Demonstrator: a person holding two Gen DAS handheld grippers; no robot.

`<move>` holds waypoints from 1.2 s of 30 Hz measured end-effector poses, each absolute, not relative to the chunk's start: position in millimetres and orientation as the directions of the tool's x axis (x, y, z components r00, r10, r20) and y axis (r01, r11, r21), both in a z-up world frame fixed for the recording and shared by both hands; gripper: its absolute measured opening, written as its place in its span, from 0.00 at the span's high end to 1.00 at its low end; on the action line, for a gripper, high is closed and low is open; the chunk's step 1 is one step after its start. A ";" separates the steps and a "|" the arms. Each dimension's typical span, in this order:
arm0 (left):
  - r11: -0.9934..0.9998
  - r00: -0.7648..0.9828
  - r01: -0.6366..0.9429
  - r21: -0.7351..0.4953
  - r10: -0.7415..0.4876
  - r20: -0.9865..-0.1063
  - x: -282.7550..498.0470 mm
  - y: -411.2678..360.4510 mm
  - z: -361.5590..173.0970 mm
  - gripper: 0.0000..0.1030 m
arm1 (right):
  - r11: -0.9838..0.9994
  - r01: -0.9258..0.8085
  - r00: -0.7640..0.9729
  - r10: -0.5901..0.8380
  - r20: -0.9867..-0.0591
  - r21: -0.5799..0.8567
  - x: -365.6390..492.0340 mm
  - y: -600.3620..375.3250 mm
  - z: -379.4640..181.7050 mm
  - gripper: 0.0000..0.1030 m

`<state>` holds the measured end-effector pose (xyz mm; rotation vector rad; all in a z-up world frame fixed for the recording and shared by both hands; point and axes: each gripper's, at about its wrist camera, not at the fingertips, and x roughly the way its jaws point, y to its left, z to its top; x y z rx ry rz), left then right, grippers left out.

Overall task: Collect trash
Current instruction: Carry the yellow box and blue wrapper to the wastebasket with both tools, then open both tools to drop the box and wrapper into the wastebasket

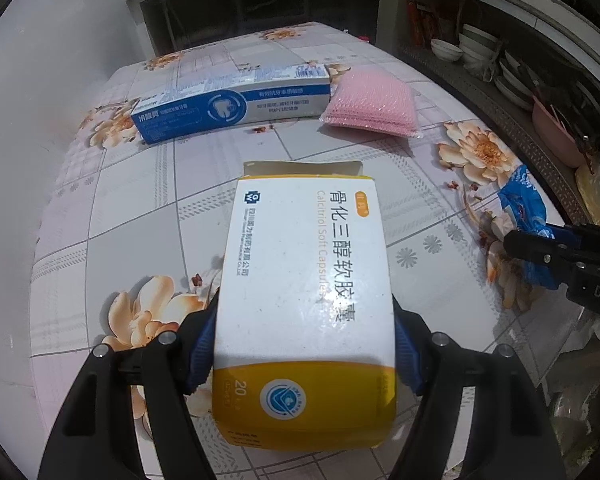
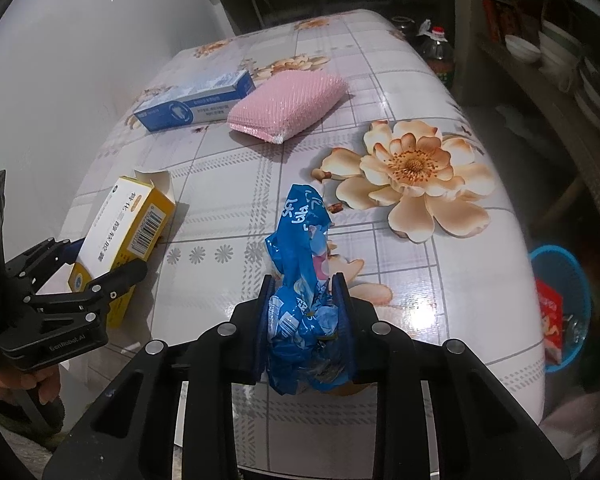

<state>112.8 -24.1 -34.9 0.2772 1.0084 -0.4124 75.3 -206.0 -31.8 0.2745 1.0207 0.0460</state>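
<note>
Left wrist view: a white-and-yellow medicine box [image 1: 306, 304] sits between the fingers of the left gripper [image 1: 306, 332], whose blue pads press its two long sides; the jaws stand wide, closed on the box. The box's far flap is open, toward 12 o'clock. At 3 o'clock, the right gripper [image 1: 540, 246] enters the frame with a crumpled blue plastic wrapper [image 1: 524, 208] between its fingers.

Right wrist view: the right gripper [image 2: 304, 312] has its jaws narrowed onto the blue wrapper [image 2: 304, 272], the pads squeezing the crumpled lower part while the upper end sticks out toward 12 o'clock over the table. At 9 o'clock, the left gripper [image 2: 88, 264] holds the medicine box [image 2: 128, 220] tilted, its open flap uppermost.

Surroundings: both items lie over a table [image 2: 440, 280] covered with a checked floral cloth. Toward 11 o'clock in both views, a blue-and-white toothpaste box [image 1: 232, 102] lies flat, and just beside it, at its right end, a pink mesh sponge [image 1: 370, 102] in clear wrap. At 3 o'clock in the right wrist view, below the table edge, stands a blue basket [image 2: 576, 280] holding a red packet [image 2: 550, 320]. Shelves with stacked bowls [image 1: 476, 46] fill the 2 o'clock background.
</note>
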 end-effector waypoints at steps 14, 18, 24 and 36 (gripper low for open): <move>0.769 0.388 0.627 -0.122 -0.444 -0.808 112.8 -95.3 13.2 0.32 | 0.882 0.156 0.678 0.232 -0.698 0.445 37.0 -261.2 2.5 0.75; 0.683 0.315 0.710 -0.173 -0.527 -0.790 108.4 -150.0 28.7 0.32 | 0.837 0.287 0.739 0.116 -0.663 0.466 0.9 -319.9 14.0 0.75; 0.534 0.080 0.793 -0.293 -0.568 -0.819 102.4 -260.4 23.6 0.32 | 0.676 0.532 0.732 -0.063 -0.679 0.510 -71.1 -408.1 -2.4 0.75; 0.493 -0.004 0.834 -0.246 -0.441 -0.898 77.3 -474.5 -62.0 0.15 | 0.441 0.725 0.646 -0.171 -0.744 0.529 -173.7 -471.5 -47.0 0.75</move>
